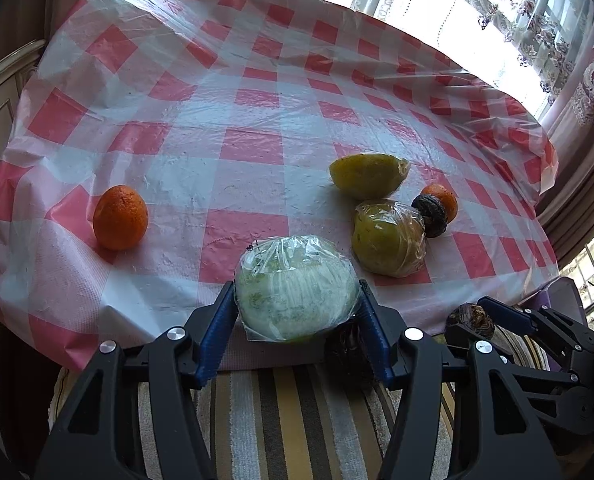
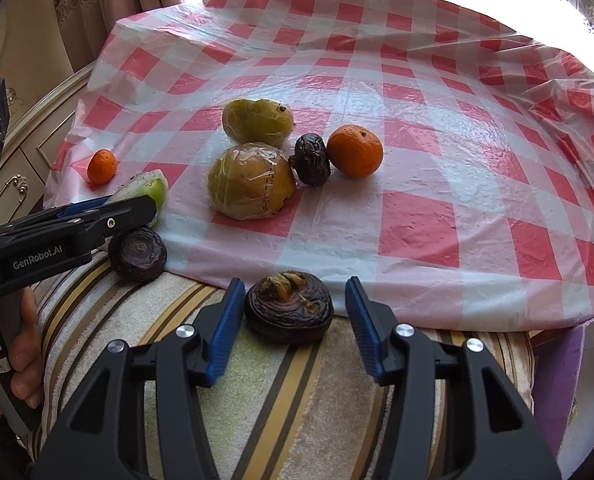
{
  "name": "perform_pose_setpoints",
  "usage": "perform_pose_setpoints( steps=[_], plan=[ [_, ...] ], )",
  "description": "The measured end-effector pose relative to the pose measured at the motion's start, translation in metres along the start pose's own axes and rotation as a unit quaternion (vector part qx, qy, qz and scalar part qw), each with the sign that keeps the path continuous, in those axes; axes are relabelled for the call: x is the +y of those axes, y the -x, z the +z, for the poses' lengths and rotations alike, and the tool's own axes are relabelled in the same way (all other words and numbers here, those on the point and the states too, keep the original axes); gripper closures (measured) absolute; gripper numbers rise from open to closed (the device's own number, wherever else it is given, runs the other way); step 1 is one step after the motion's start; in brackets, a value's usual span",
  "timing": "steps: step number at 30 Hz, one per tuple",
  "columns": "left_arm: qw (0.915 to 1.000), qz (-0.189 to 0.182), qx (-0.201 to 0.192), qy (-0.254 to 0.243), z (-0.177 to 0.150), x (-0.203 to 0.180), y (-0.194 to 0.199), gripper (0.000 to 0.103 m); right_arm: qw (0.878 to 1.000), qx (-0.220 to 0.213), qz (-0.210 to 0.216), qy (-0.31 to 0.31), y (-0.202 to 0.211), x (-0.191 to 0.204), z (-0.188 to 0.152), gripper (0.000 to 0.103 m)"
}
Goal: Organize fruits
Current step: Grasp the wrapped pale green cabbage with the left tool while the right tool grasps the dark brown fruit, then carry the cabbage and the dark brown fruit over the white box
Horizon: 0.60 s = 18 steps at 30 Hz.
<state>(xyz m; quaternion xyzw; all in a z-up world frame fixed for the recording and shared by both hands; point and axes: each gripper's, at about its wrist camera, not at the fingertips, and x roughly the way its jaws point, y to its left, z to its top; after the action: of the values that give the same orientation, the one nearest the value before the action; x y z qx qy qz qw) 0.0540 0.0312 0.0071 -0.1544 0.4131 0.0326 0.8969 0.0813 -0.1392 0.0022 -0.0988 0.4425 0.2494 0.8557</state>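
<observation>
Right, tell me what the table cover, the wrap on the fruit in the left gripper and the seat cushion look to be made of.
Table cover: thin glossy plastic sheet, judging by its creases, glare and translucent edges.
Wrap on the pale green fruit clamped in the left gripper: clear cling film, wrinkled and shiny.
Seat cushion: woven striped fabric, matte and slightly fuzzy, probably upholstery cloth.

A thin, glossy plastic cloth (image 1: 257, 120) in red and white checks, creased and wrinkled, covers the tabletop. Clear, shiny film wraps the pale green fruit (image 1: 295, 294) and the two yellow-green fruits (image 2: 251, 180) (image 2: 257, 122). The oranges (image 1: 120, 217) (image 2: 355, 151) have matt, pitted skin; the dark fruits (image 2: 289, 307) (image 2: 137, 254) (image 2: 311, 159) look wrinkled and dull. The tongs (image 2: 295, 332) are matt black plastic with ribbed blue pads (image 2: 227, 330) and bright metal screws. The striped cushion (image 2: 297, 400) is nubbly woven cloth.
</observation>
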Motion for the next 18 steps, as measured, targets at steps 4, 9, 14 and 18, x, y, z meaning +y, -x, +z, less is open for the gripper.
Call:
perform_pose_setpoints(
  steps=[4,9,14,18],
  plan=[
    [1.0,0.003,-0.001,-0.004,0.0,-0.001,0.0,0.045,1.0,-0.001,-0.002,0.003,0.001,0.002,-0.001,0.056],
    [1.0,0.005,-0.002,-0.006,0.0,-0.001,0.0,0.048,1.0,-0.007,-0.007,0.008,0.003,0.005,-0.003,0.06],
    [0.9999,0.008,-0.013,-0.006,0.0,-0.001,0.004,0.048,1.0,-0.018,-0.005,0.003,0.008,0.003,-0.003,0.061],
    [0.9992,0.018,-0.03,-0.018,0.001,-0.006,0.012,0.048,1.0,-0.027,-0.005,-0.004,0.013,0.0,-0.003,0.061]
  ],
)
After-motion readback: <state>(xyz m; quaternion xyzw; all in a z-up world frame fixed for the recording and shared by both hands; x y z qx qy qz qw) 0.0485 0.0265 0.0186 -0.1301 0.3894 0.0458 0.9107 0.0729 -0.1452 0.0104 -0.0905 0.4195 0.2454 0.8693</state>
